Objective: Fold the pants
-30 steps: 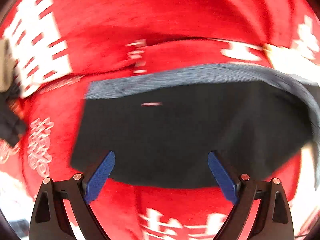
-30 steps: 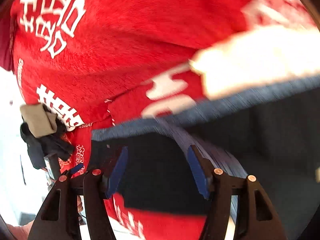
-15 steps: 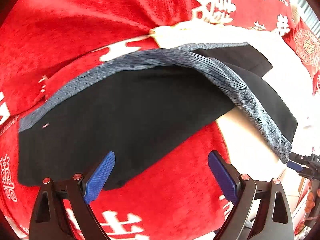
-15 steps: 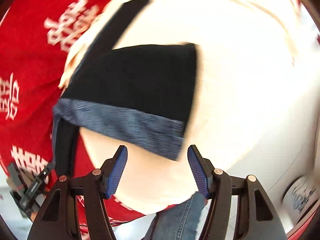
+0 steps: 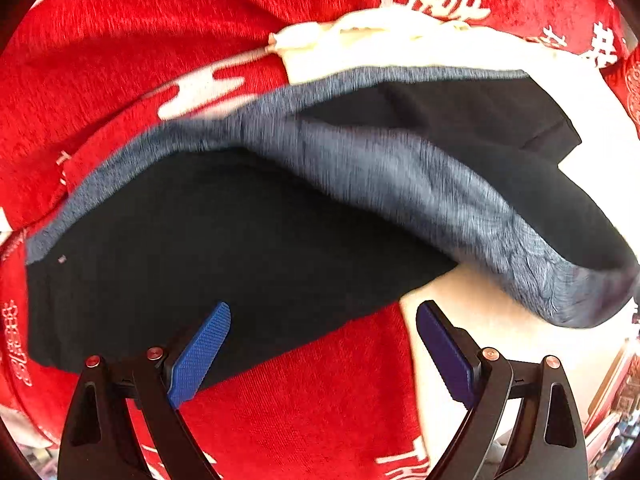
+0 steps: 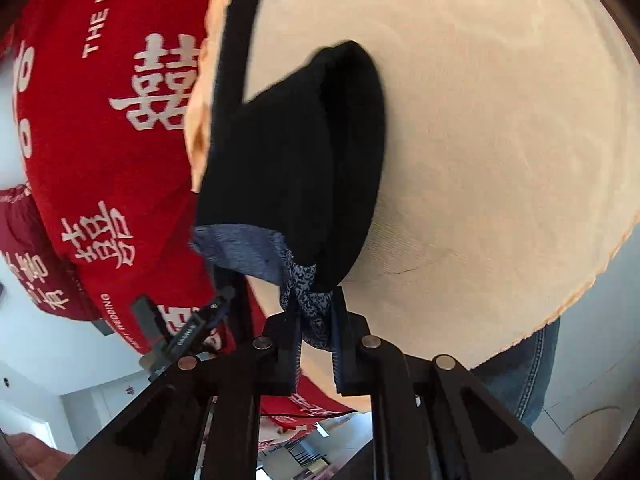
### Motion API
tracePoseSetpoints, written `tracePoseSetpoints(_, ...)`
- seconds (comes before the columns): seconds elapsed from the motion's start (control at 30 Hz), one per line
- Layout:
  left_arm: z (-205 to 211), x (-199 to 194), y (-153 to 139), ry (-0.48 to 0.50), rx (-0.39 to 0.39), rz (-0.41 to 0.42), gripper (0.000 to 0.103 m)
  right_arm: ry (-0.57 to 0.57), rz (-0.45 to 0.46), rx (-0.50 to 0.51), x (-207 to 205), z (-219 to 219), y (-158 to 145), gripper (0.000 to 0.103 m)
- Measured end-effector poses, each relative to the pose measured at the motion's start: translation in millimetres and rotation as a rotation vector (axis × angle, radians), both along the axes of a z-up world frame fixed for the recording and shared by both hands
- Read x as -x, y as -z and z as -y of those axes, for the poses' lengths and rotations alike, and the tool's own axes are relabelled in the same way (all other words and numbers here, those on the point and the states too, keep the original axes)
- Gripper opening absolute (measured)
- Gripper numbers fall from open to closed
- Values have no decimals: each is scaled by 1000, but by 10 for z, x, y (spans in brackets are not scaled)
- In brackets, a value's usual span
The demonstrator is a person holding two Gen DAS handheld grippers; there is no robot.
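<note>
The pants [image 5: 224, 248] are black with a blue-grey patterned band, and lie on a red blanket [image 5: 120, 60] and a cream cloth [image 5: 460, 312]. My left gripper [image 5: 324, 344] is open, its blue pads [image 5: 200, 352] just above the near edge of the pants, holding nothing. My right gripper [image 6: 314, 320] is shut on the patterned band at one end of the pants [image 6: 296, 160] and lifts that end off the cream cloth [image 6: 500, 140]. The lifted fold arches over the flat part in the left wrist view.
The red blanket [image 6: 100, 140] has white characters and covers the left side of the surface. The other gripper [image 6: 188, 332] shows at lower left in the right wrist view. A leg in blue jeans [image 6: 520, 368] stands at the cloth's edge.
My right gripper has closed on the patterned end of the pants and raised it. My left gripper stays open and has shifted slightly over the pants.
</note>
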State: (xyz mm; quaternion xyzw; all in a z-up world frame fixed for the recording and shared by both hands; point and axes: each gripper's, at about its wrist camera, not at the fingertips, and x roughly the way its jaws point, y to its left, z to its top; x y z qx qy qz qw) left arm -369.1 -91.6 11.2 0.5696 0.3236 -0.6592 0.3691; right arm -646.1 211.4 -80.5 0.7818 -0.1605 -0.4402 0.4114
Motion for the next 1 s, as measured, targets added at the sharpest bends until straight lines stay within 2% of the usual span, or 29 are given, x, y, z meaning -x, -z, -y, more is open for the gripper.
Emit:
tracePoseSetpoints(0.1,154,95,-145,-40,30,-4,95,-33,-14,86,283,357,-319,13)
tracePoseSetpoints(0.2,334,164,-266,-100,74,-15,95,-76,-30,164,682,899,-573,13)
tracePoseSetpoints(0.3,510,209,-269,-160,96,-9,95,-156,-100,188,1118,1717,-715,15)
tracePoseSetpoints(0.33,537,206,-268,-172,99,-7,95,-171,-117,184,1241,1953,-721,19)
tracePoseSetpoints(0.4,609,253,-248,-186,102,-5,95,-201,-183,135,1432,2312,-704,40)
tracePoseSetpoints(0.43,613,282,-227,-187,102,-2,95,-226,-245,94,1508,2477,-724,69)
tracePoseSetpoints(0.47,627,315,-187,-184,99,7,95,-237,-311,81,1562,2588,-780,76)
tracePoseSetpoints(0.53,614,338,-120,-180,97,26,95,-234,-357,115,1583,2594,-863,77)
tracePoseSetpoints(0.6,615,369,-33,-184,93,44,95,-227,-395,63,1563,2459,-812,77)
tracePoseSetpoints(0.67,606,373,84,-198,75,59,95,-192,-417,-46,1560,2238,-622,74)
tracePoseSetpoints(0.77,592,376,209,-207,44,102,95,-104,-326,-156,1597,1935,-187,62)
tracePoseSetpoints(0.8,583,371,200,-207,47,101,95,-72,-275,-168,1614,1896,-45,40)
tracePoseSetpoints(0.83,581,373,197,-203,56,103,95,-45,-218,-167,1632,1917,85,10)
tracePoseSetpoints(0.87,584,374,194,-198,60,114,95,-28,-167,-163,1627,1938,171,10)
tracePoseSetpoints(0.9,590,371,190,-196,57,118,95,-15,-167,-142,1639,1958,138,10)
tracePoseSetpoints(0.93,613,369,182,-199,48,117,95,-22,-190,-83,1654,2044,32,10)
tracePoseSetpoints(1.0,683,367,108,-208,54,106,95,-70,-244,-62,1664,2142,-113,10)
